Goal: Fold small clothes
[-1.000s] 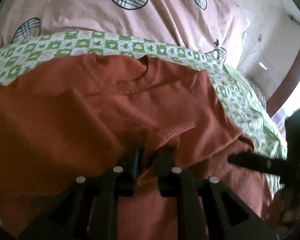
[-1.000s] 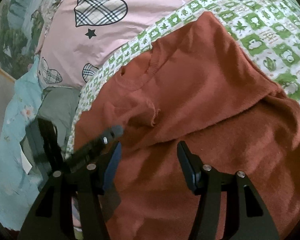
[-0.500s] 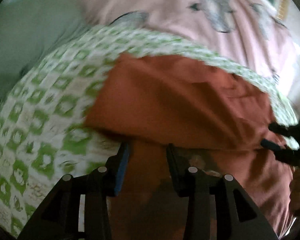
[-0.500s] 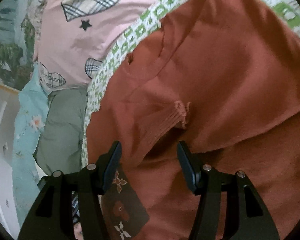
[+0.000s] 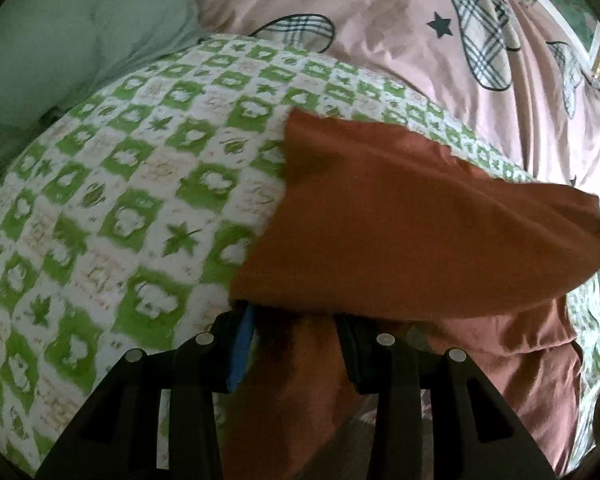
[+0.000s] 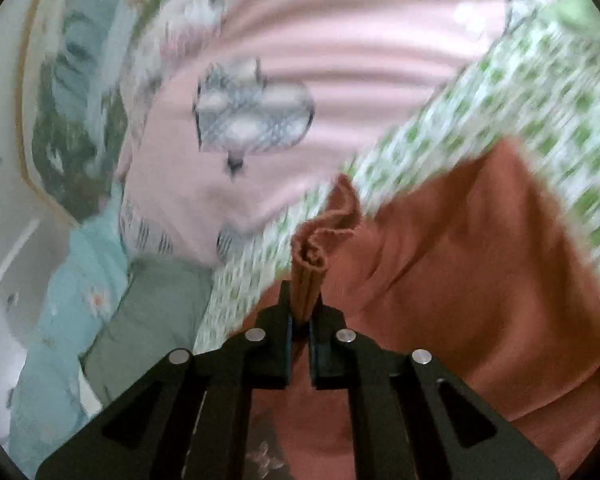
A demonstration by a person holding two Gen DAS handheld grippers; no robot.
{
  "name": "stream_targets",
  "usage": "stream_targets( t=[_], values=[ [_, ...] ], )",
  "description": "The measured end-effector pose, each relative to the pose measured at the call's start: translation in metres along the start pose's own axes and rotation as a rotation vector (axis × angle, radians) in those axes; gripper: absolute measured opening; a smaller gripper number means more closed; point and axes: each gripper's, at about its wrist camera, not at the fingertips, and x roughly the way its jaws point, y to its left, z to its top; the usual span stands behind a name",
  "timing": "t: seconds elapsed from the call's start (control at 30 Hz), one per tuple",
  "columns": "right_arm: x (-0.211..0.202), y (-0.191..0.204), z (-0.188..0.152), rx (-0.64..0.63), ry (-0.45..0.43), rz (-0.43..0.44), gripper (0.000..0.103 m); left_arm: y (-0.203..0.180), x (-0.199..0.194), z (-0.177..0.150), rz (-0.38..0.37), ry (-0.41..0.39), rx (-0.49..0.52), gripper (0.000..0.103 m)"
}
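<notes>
Since a second ago: right gripper [image 6: 299,322] has snapped closed, pinching bunched ribbed cuff of rust sweater [image 6: 460,280], lifting it off green checked sheet [image 6: 540,92] | left gripper [image 5: 296,344] slid to sweater's left edge, jaws part-spread, cloth between, grip unclear | sweater partly folded | likely next: carry sleeve inward.

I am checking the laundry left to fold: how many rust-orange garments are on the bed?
1. The rust-orange garment lies on the green checked sheet, its bunched edge pinched in the right gripper. Others may be hidden.
</notes>
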Motion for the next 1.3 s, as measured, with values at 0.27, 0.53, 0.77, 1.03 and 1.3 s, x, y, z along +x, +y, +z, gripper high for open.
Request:
stream_targets(
  t=[0.27,0.53,0.77,1.03,1.3],
  values=[
    [0.015,-0.067,-0.023,0.060,0.126,-0.193,0.007,-0.016,0.005,-0.009,0.057,0.015,0.094,0.036],
    [0.017,-0.046,-0.009,0.048,0.110,-0.157,0.007,0.023,0.001,-0.014,0.054,0.031,-0.028,0.041],
    [-0.014,-0.021,0.004,-0.038,-0.024,-0.120,0.007,0.024,-0.004,-0.017,0.090,-0.002,-0.043,0.041],
    [0.005,-0.077,-0.030,0.021,0.122,-0.273,0.007,0.031,-0.003,-0.014,0.076,0.006,-0.093,0.041],
    [-0.006,-0.069,0.001,-0.063,0.039,-0.300,0.007,0.014,-0.004,-0.019,0.070,-0.003,0.003,0.039]
  ],
)
